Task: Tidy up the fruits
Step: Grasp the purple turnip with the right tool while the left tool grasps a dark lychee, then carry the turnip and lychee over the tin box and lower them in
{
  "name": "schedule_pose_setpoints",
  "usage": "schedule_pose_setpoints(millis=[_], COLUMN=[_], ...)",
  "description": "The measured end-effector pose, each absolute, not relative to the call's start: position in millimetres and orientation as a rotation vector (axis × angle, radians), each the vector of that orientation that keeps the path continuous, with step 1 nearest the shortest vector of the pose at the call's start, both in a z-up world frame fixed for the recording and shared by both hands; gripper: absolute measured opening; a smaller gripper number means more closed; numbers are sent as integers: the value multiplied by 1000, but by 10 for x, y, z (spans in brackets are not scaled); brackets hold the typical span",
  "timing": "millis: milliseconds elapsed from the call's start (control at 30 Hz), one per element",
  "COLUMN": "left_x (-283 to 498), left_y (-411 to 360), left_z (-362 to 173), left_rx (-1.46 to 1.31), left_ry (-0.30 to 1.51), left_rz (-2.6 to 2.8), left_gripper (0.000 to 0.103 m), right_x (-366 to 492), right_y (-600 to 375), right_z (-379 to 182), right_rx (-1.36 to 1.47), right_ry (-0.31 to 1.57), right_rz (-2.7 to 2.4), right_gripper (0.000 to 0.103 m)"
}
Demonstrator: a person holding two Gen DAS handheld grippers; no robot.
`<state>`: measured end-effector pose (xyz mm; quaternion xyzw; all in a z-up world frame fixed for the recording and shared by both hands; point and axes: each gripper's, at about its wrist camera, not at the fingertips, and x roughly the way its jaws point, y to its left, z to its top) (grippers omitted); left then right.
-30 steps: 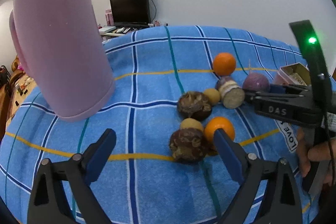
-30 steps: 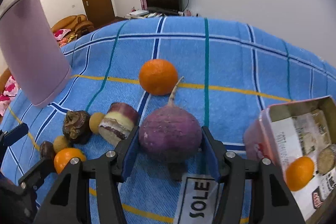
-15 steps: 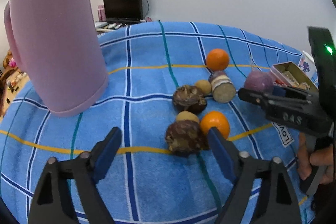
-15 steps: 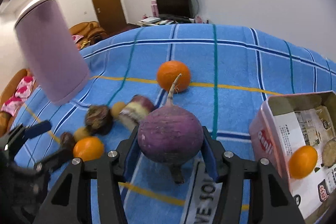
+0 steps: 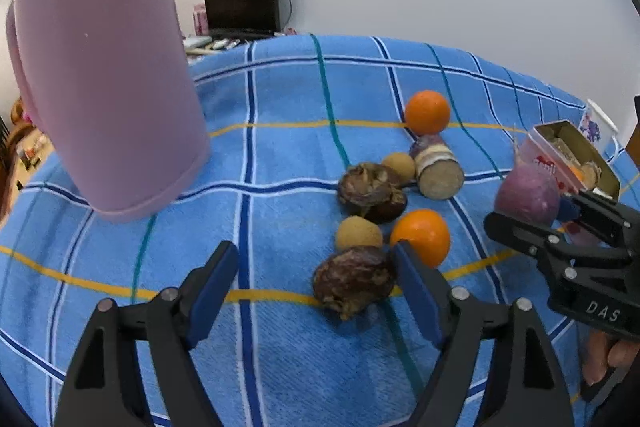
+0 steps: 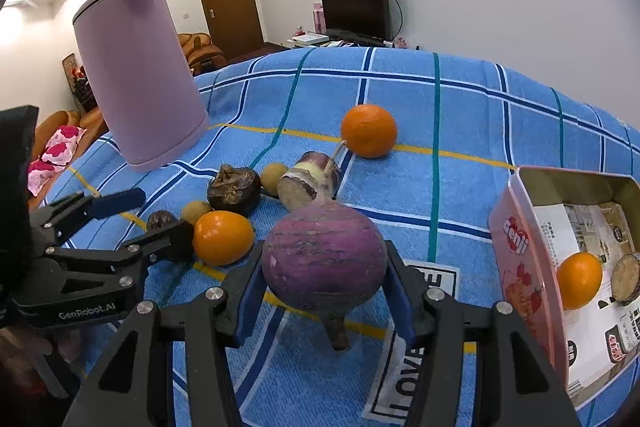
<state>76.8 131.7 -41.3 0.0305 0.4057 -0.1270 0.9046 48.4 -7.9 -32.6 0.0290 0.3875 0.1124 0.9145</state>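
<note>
My right gripper (image 6: 324, 259) is shut on a purple turnip (image 6: 324, 259), held just over the blue checked cloth beside an open tin box (image 6: 516, 227). An orange (image 6: 578, 279) and a cut root slice (image 6: 626, 279) lie in the box. My left gripper (image 5: 314, 259) is closing around a wrinkled dark brown fruit (image 5: 354, 281). The fruit lies by the right finger and the left pad is well clear of it. Close behind are an orange (image 5: 420, 235), two small tan fruits (image 5: 358, 233), a second brown fruit (image 5: 370, 189), a cut purple root (image 5: 438, 173) and a farther orange (image 5: 427, 111).
A tall pink kettle (image 5: 104, 87) stands on the cloth to the left of the fruit. A white label with black letters (image 6: 412, 347) lies under the turnip. The other gripper (image 5: 532, 211) and a hand sit at the right edge. Bare cloth stretches behind the far orange.
The left jaws have narrowed around the near brown fruit. The right gripper has shifted sideways with the turnip in it, and the turnip now hangs nearer the tin box.
</note>
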Motion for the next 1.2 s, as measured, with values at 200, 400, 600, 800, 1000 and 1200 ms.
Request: schedule_pose_setpoints(millis=[200, 400, 600, 800, 1000, 1200], left_x=[736, 693, 613, 560, 567, 498], left_y=[1265, 1371, 1491, 1615, 1623, 1556], left_z=[-491, -417, -204, -67, -68, -68], left_rx=[58, 26, -20, -46, -74, -110], left_ry=[895, 846, 701, 562, 536, 539], left_rz=[-364, -322, -266, -131, -95, -122], left_gripper=[42, 41, 41, 41, 41, 41], right_x=[494, 472, 382, 258, 141, 73], right_y=[-107, -122, -136, -108, -76, -137], right_z=[-361, -320, -186, -54, 41, 84], right_rx=[92, 88, 78, 71, 81, 76], right_ry=[817, 786, 690, 582, 511, 489], right_rz=[238, 230, 224, 278, 352, 346], right_gripper=[56, 56, 56, 56, 56, 56])
